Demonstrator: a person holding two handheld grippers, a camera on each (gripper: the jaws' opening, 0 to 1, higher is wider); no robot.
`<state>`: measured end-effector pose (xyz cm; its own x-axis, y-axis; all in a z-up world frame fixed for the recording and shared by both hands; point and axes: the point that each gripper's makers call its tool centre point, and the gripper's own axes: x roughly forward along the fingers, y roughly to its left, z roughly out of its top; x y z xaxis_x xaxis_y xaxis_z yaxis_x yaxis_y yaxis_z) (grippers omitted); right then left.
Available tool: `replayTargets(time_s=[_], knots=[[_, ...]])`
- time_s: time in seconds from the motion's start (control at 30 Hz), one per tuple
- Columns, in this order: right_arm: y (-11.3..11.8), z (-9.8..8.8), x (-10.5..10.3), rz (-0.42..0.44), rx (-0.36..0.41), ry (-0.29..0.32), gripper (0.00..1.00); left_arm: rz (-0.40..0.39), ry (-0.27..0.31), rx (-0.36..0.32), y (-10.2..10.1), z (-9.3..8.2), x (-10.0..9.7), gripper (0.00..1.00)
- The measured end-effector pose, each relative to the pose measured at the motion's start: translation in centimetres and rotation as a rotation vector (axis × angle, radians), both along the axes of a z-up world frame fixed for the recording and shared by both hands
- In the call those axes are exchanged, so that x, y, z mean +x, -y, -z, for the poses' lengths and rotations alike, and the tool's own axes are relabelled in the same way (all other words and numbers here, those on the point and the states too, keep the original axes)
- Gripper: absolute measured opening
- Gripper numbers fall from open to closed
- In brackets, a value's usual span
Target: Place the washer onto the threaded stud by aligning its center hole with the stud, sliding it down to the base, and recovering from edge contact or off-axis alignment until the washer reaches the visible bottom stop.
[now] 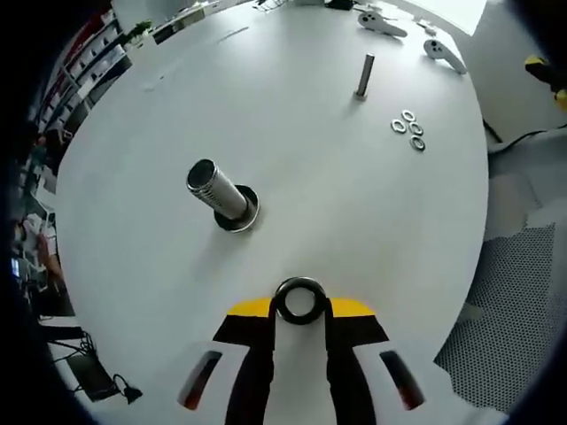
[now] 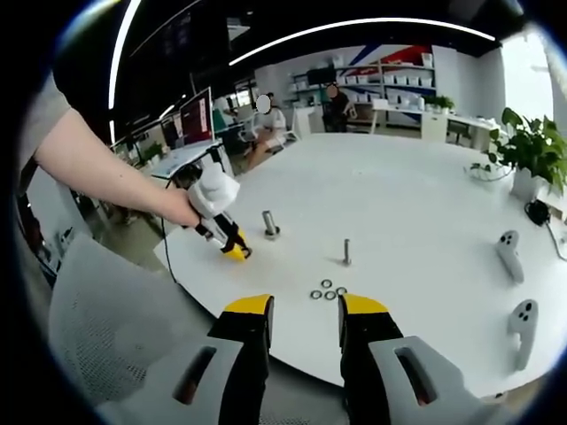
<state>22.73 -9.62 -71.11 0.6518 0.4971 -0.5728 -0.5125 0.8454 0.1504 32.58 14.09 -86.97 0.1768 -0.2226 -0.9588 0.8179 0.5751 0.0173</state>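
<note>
In the left gripper view, the left gripper point(image 1: 300, 305) rises from six o'clock with its yellow-tipped jaws clamped on a dark metal washer point(image 1: 300, 300), whose round hole faces the camera. The washer hangs above the white round table point(image 1: 292, 150), well apart from the large threaded stud point(image 1: 217, 190), which stands at about ten o'clock from the washer on a dark round base and leans toward the camera. Farther off, at about one o'clock, a slimmer stud point(image 1: 364, 76) stands upright, and just to its lower right lies a cluster of four spare washers point(image 1: 408, 129), close together on the tabletop. Two white controllers point(image 1: 407, 35) rest near the table's far edge at twelve to one o'clock. In the right gripper view, the right gripper point(image 2: 305, 320) comes up from six o'clock with its jaws apart and nothing between them, held off the near edge of the table point(image 2: 425, 204). Beyond it, the spare washers point(image 2: 327, 290) lie just past the jaw tips, the slim stud point(image 2: 346, 252) at twelve o'clock, the large stud point(image 2: 269, 224) at eleven o'clock. A person's hand point(image 2: 182, 208) holds the left gripper point(image 2: 229, 243) at ten o'clock, just beside the large stud. A potted plant point(image 2: 532, 155) stands at two o'clock.
</note>
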Motion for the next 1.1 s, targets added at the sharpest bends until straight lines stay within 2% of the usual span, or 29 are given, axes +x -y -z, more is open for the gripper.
replayTargets(time_s=[0.4, 0.53, 0.83, 1.1], knots=[[-0.1, 0.1, -0.1, -0.007, -0.005, -0.003, 0.31, 0.010, 0.063, -0.043, 0.2, -2.2, 1.7, 0.19], [-0.1, 0.1, -0.1, -0.011, -0.006, -0.004, 0.31, -0.027, 0.086, -0.078, 0.3, -3.2, 2.5, 0.19], [-0.1, 0.2, -0.1, -0.010, -0.007, -0.004, 0.31, -0.036, 0.133, -0.112, 1.1, -5.3, 3.8, 0.19], [-0.1, 0.0, -0.1, -0.010, -0.004, 0.000, 0.31, -0.013, 0.158, -0.124, 1.8, -6.5, 4.4, 0.19]])
